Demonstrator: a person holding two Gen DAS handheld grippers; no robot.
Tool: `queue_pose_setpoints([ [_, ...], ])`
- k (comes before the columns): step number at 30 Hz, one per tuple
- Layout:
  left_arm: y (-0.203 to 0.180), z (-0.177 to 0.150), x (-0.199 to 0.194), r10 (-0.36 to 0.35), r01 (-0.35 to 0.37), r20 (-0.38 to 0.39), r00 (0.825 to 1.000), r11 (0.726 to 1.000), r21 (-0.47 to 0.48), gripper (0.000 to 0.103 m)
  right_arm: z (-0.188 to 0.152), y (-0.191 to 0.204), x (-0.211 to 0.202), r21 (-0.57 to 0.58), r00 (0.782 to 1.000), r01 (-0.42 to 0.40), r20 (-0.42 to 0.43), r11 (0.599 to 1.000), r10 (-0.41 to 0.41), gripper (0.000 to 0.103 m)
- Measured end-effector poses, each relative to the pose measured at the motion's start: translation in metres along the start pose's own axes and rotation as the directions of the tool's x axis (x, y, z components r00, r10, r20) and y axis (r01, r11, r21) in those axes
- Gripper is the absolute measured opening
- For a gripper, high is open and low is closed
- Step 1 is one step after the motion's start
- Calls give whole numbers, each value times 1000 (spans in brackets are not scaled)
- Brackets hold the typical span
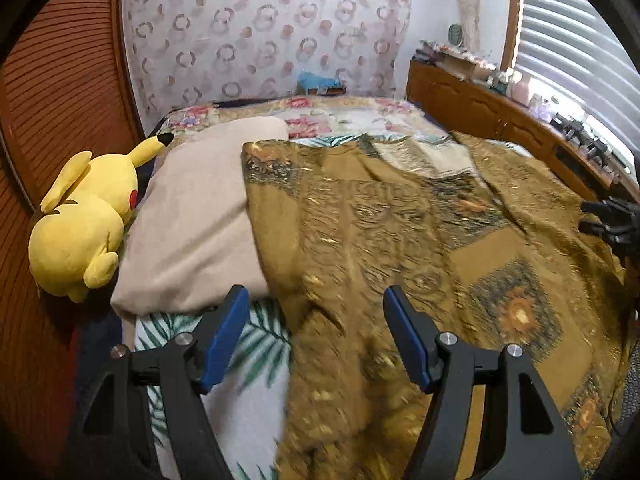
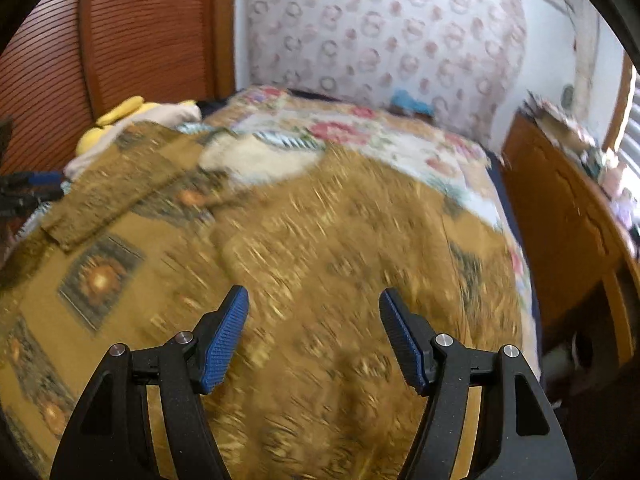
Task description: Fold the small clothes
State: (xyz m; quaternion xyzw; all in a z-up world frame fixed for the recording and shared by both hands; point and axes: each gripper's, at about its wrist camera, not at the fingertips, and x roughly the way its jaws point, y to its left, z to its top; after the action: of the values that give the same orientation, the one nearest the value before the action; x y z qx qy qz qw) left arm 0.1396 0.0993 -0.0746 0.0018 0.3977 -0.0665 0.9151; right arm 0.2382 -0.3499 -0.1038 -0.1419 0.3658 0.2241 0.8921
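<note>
A mustard-brown patterned garment [image 1: 400, 240] lies spread over the bed, wrinkled, with one edge folded over near the pillow. It also fills the right wrist view [image 2: 300, 260], blurred. My left gripper [image 1: 314, 300] is open and empty, hovering over the garment's near left edge. My right gripper [image 2: 314, 300] is open and empty above the garment's middle. The right gripper shows as a black shape at the right edge of the left wrist view [image 1: 612, 220]. The left gripper's blue tips show at the left edge of the right wrist view [image 2: 32, 184].
A beige pillow [image 1: 192, 216] and a yellow plush toy [image 1: 84, 220] lie at the bed's left side. A floral bedspread [image 1: 340, 116] covers the far end. A wooden headboard shelf [image 1: 500, 116] with small items runs along the right. A wooden slatted door [image 1: 60, 92] stands left.
</note>
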Motion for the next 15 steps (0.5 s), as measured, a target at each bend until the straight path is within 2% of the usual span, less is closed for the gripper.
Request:
queue_pose_setpoints([
  [7,25,30,25,19,-20,-27,999,1000,-13,69,-25,-18,19,61,999,-3,-48,998,5,70],
  [12,45,51,45,-12,10,-33,999,999,-47,68,-29,-20,24,71,998,-5,-68,997,10,71],
  [15,52,63,55,-31,29,-37,999,998,-47,61,-28,-19,26,67,998,1,-70,998,4,71],
])
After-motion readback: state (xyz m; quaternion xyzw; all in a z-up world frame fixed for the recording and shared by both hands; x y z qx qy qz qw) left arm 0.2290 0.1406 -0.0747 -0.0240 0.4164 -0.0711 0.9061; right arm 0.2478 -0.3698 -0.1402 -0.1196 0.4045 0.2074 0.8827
